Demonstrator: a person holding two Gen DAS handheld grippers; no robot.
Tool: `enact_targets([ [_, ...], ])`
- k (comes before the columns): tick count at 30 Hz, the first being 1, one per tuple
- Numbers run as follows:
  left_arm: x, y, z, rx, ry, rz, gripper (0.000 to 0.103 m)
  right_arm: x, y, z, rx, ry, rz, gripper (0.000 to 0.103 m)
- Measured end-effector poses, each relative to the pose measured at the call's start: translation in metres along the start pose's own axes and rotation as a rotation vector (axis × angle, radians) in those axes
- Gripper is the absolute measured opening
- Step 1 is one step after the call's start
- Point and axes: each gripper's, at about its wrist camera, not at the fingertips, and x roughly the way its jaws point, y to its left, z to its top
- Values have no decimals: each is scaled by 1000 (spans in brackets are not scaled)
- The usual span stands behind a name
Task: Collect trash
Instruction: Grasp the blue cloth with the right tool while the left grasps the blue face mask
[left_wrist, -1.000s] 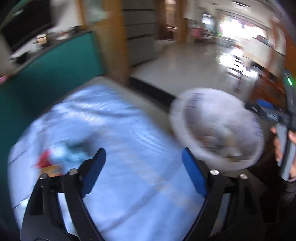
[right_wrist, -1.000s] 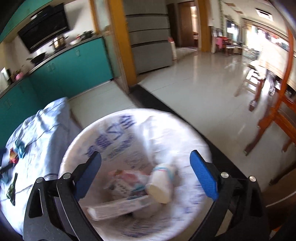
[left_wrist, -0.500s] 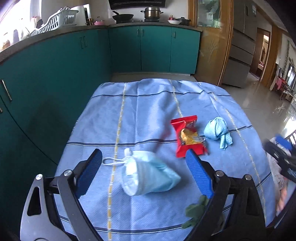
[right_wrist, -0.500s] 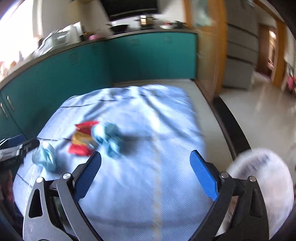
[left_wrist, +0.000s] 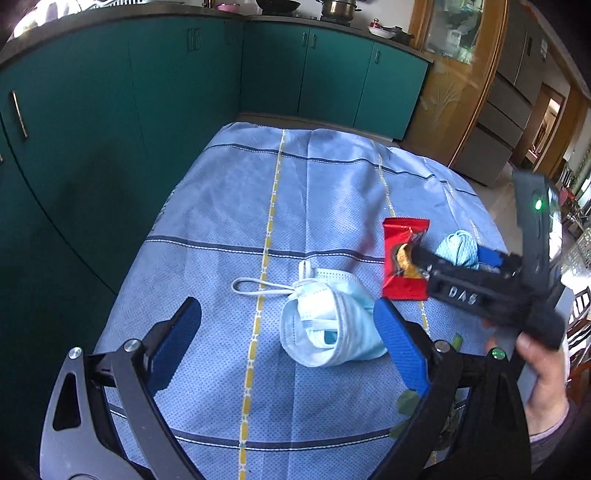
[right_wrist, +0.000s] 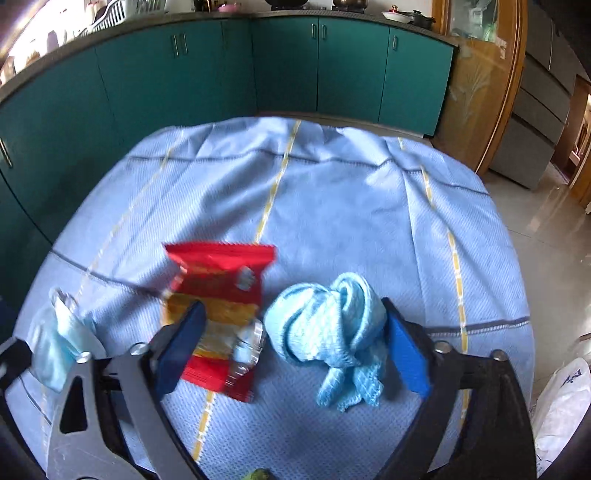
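A green scrap (right_wrist: 260, 473) is cut off nearest. The left gripper (left_wrist: 286, 349) is spread over a crumpled face mask (left_wrist: 328, 325). The right gripper (right_wrist: 291, 345), just narrowing, is spread around a blue rag (right_wrist: 327, 321), one finger hiding part of a red wrapper (right_wrist: 221, 291) on the bench (right_wrist: 332, 206). Bin bag (right_wrist: 561, 398) cropped right.

A home kitchen. Teal cabinets (right_wrist: 177, 85) with bar handles run in an L from 9 o'clock round to 1 o'clock, under a dark countertop (right_wrist: 332, 13). Pots (left_wrist: 332, 5) and a pan (left_wrist: 277, 3) sit on the top at 12 o'clock, a dish rack (right_wrist: 118, 11) at 11. At 2 o'clock stand a wooden glazed door (left_wrist: 454, 74) and a grey fridge (right_wrist: 539, 110). A tiled floor (right_wrist: 554, 236) shows at 3 o'clock beside a table under a blue cloth (right_wrist: 332, 206).
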Motion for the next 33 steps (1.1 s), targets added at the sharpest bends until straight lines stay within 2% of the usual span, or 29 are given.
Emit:
enact_targets([
  [3,1,-1,0,3,5,-6,94,1,-4,-7,2,6,-3,53],
  [4,3,-2,1,6,7,-6,94,-1,-4,-9,-7,4,-5,47],
  [7,3,-2,0,7,14,-7,94,-8,-9,-15,9,9,41,38],
  [16,13,-4,-3,4,59,-12,94,-66,-30,-58,62,-49,79,37],
  [24,19,-19,-6,51,71,-42,97,-100,-43,-111,61,-48,-1,37],
  [29,35,-28,-9,70,119,-80,97,-106,-46,-124,46,-32,-11,37],
  [31,36,-33,-10,94,113,-90,91,-108,-46,-125,42,-37,-15,38],
  [33,35,-38,-11,119,104,-107,71,-110,-43,-126,35,-42,-9,38],
])
